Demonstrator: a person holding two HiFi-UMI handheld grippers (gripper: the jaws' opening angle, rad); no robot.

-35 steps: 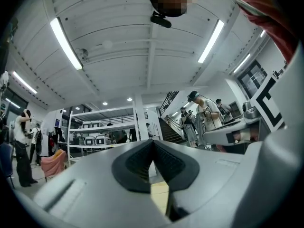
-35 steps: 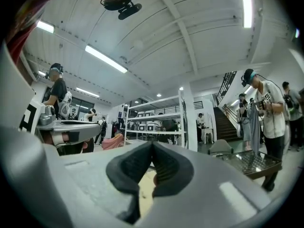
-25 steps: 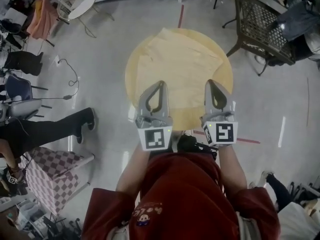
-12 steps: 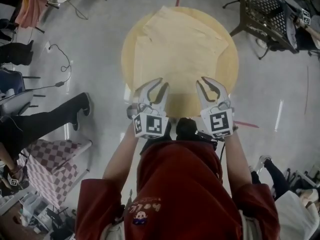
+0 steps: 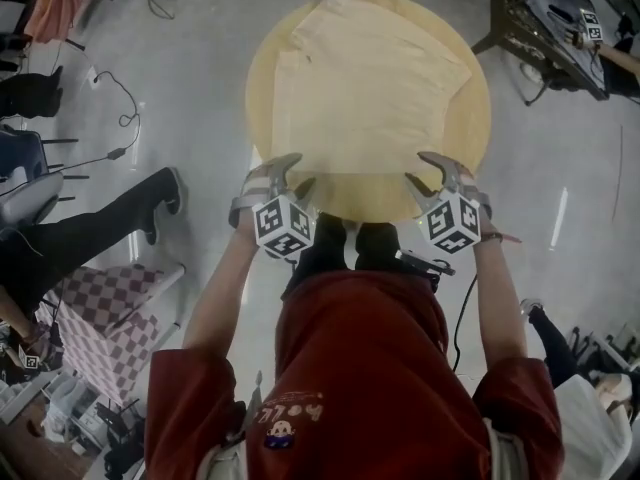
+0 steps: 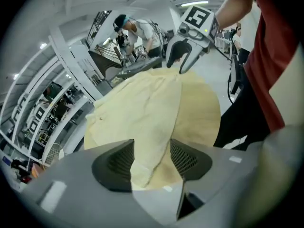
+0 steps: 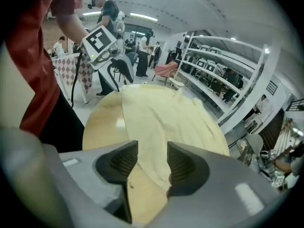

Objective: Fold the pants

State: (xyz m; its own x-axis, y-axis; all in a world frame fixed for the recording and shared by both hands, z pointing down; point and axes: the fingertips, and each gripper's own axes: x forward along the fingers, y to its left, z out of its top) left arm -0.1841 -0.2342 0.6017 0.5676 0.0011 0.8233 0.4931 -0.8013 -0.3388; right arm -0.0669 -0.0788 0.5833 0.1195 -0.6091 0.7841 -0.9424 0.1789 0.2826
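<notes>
Pale yellow pants [image 5: 365, 88] lie spread flat on a round wooden table [image 5: 472, 138]. My left gripper [image 5: 288, 175] hangs over their near left corner and my right gripper [image 5: 428, 171] over the near right corner. Both point steeply down, and their jaws have just been opening. In the left gripper view the pants' [image 6: 142, 113] corner shows in the gap of the left gripper [image 6: 152, 156], with the pads apart from it. The right gripper [image 7: 152, 163] likewise stands wide over the cloth's [image 7: 166, 118] edge without pressing it. Each gripper view shows the other gripper across the table.
A dark mesh metal chair [image 5: 550, 18] stands at the far right. A checkered box [image 5: 95, 328] and a seated person's black legs [image 5: 90, 233] are on the left, with a cable [image 5: 120, 118] on the floor. White shelving racks [image 7: 223, 89] and people stand beyond the table.
Both grippers came down to the table's near edge, tipped downward and moved apart. Their jaws went from shut to wide open.
</notes>
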